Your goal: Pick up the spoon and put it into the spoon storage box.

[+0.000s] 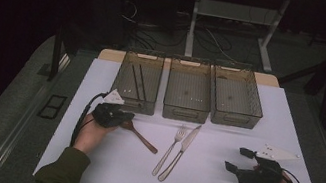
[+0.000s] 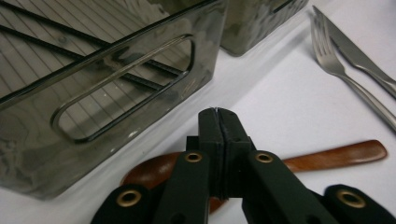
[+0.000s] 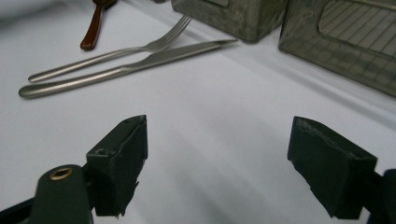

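We read the wooden spoon [image 2: 336,156] as the thing in hand: it lies flat on the white table [image 1: 216,182], its bowl under the left gripper [image 1: 122,115] and its handle running out toward 4 o'clock. In the left gripper view the 2 black jaws stand pressed together, tip to tip, just above the spoon's bowl. We see nothing caught between the tips, and we cannot tell whether anything lower down pinches the wood. Our guess is that the spoon sits this close to the left bin [image 1: 141,80] because it is about to go in there.

At 3 o'clock from the spoon, well apart from it, the fork [image 1: 172,145] and the knife [image 1: 182,150] lie side by side, nearly touching along their handles, tines and blade tip toward the bins. They look laid out for sorting, 1 kind to each container.

The right gripper [image 1: 239,159] hovers near the table's 5 o'clock corner with its jaws spread wide and nothing between them, facing the fork and knife, probably ready for 1 of them.

Across the 12 o'clock edge stand 3 smoky see-through bins in a row. The left bin holds 2 dark chopsticks [image 1: 136,81] lying lengthwise. The middle bin [image 1: 189,88] and the right bin [image 1: 237,94] look empty but for faint specks.
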A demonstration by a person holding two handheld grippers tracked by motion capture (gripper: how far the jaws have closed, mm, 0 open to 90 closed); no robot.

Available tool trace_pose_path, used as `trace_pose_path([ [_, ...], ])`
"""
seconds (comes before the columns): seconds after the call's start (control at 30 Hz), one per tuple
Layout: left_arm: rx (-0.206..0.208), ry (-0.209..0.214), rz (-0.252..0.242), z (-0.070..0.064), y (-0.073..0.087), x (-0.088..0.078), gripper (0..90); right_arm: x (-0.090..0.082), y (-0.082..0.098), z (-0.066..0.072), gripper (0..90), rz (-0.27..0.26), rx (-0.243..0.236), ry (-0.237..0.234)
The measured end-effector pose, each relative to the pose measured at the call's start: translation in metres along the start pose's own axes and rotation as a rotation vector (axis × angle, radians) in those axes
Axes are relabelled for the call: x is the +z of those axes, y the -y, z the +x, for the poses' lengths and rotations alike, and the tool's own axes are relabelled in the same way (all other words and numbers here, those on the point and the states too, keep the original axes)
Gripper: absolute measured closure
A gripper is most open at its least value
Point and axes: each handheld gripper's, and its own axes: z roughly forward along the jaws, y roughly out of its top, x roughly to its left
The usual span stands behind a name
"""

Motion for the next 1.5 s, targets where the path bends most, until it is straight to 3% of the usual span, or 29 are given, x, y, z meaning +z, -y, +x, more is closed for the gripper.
trace_pose_path([
  [0.13,0.015,-0.034,0.04,0.005,-0.003,0.01,88.7,-0.004,0.004,0.0,19.4,-0.003,0.008,-0.008],
  [0.33,0.012,-0.033,0.064,0.007,-0.006,0.02,88.8,-0.001,0.004,0.001,19.3,0.003,-0.002,-0.012],
  [0.6,0.044,-0.056,0.135,0.005,-0.006,0.028,88.8,-0.001,0.003,0.001,19.2,-0.001,-0.001,-0.012],
  [1.13,0.026,-0.072,0.198,0.011,0.006,0.008,88.8,-0.003,0.003,0.001,19.2,-0.006,-0.003,-0.012],
  [1.37,0.014,-0.06,0.224,0.006,0.019,-0.008,88.8,-0.002,0.003,0.001,19.3,-0.002,-0.008,-0.011],
  [1.5,0.001,-0.046,0.215,0.001,0.029,-0.018,88.8,-0.002,0.003,0.001,19.2,0.0,-0.01,-0.01],
])
